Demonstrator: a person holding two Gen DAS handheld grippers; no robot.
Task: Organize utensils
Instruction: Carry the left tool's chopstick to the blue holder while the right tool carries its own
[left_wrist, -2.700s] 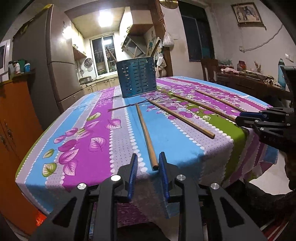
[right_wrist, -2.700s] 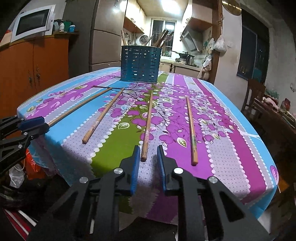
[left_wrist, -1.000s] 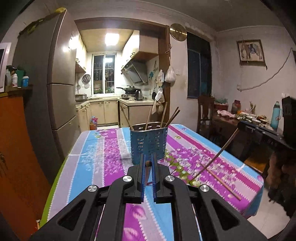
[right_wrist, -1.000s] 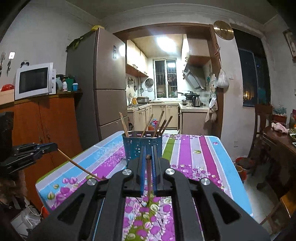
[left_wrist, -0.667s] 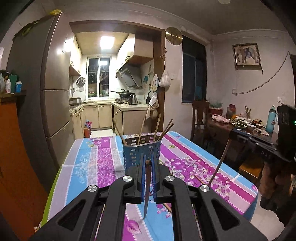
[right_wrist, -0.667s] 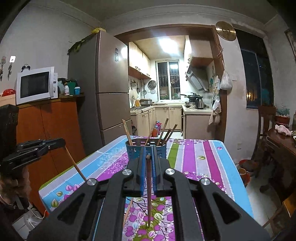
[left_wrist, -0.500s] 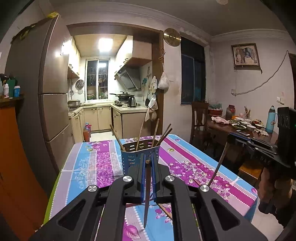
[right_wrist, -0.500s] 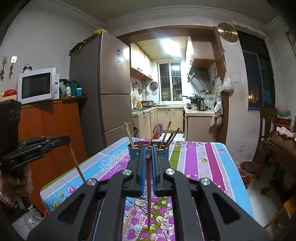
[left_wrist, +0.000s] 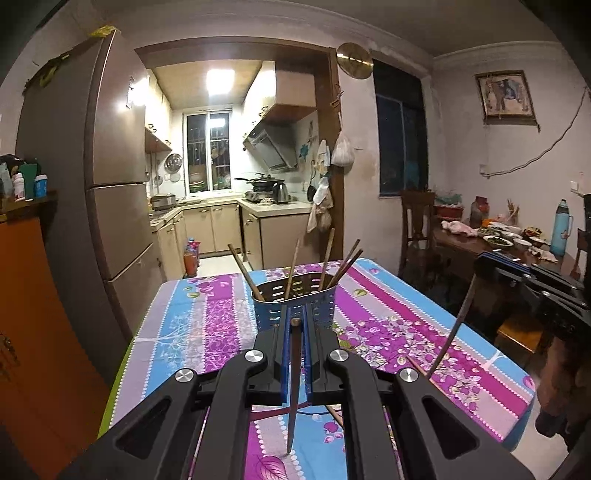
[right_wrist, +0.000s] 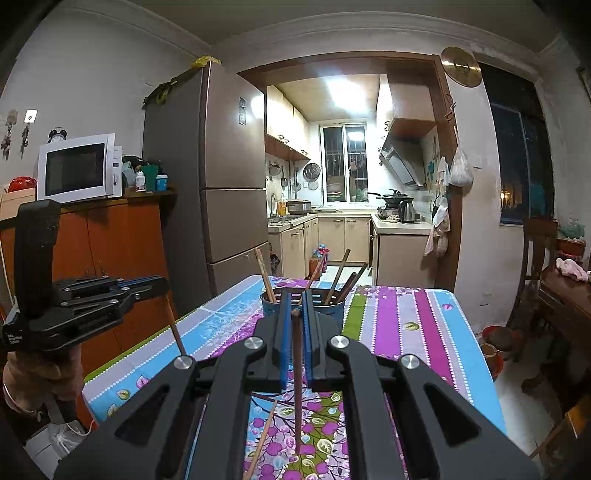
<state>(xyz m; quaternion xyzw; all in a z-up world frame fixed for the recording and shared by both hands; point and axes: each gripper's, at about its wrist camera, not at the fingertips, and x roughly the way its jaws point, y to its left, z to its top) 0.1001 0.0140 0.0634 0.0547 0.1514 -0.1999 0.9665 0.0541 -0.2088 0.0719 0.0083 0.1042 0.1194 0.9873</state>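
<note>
Chopsticks hang clenched in both tongs above the worktop: the left tongs pinch one chopstick, the right tongs another chopstick, both tips dangling short of the blue holder, which already carries several sticks.

Your left gripper hides the front of the blue utensil holder; a chopstick lying on the tablecloth runs under its right finger. Your right gripper covers the holder's middle, and another chopstick leaves the bottom edge
</note>
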